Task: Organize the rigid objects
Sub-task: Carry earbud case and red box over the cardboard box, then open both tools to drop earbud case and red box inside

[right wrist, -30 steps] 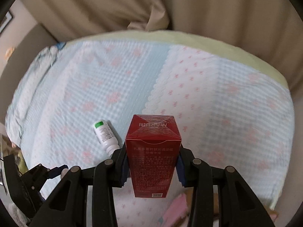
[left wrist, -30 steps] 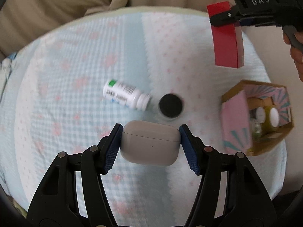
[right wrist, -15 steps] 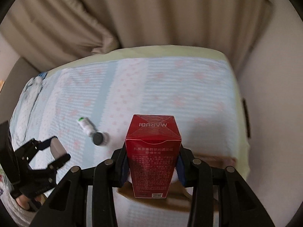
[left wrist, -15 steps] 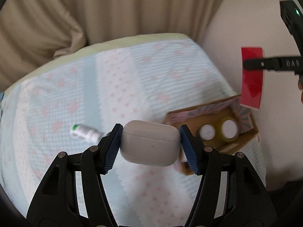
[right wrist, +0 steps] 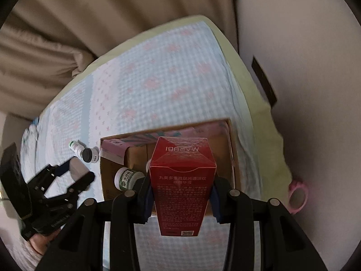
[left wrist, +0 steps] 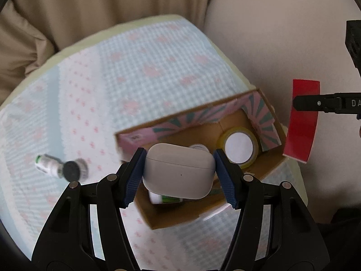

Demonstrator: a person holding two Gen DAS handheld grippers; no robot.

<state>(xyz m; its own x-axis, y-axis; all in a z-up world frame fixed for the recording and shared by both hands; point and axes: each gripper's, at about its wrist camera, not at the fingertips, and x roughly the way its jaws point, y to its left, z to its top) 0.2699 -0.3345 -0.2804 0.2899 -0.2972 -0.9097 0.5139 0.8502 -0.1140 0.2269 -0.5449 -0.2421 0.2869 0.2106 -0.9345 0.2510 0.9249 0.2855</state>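
The left hand-held gripper (left wrist: 180, 171) pinches a smooth white earbud case (left wrist: 179, 172) with rounded corners, a lid seam and a tiny dark dot, at frame centre above the open cardboard box (left wrist: 158, 216). The right hand-held gripper (right wrist: 181, 194) clamps a tall glossy red carton (right wrist: 182, 187) printed with white text, held upright over the same box in the lower middle. Inside the box lie a yellow tape roll (left wrist: 239, 145) and a white jar (right wrist: 126, 178). On the bed (left wrist: 94, 94), at left, lie a small white bottle (left wrist: 48, 164) and a black disc (left wrist: 71, 171).
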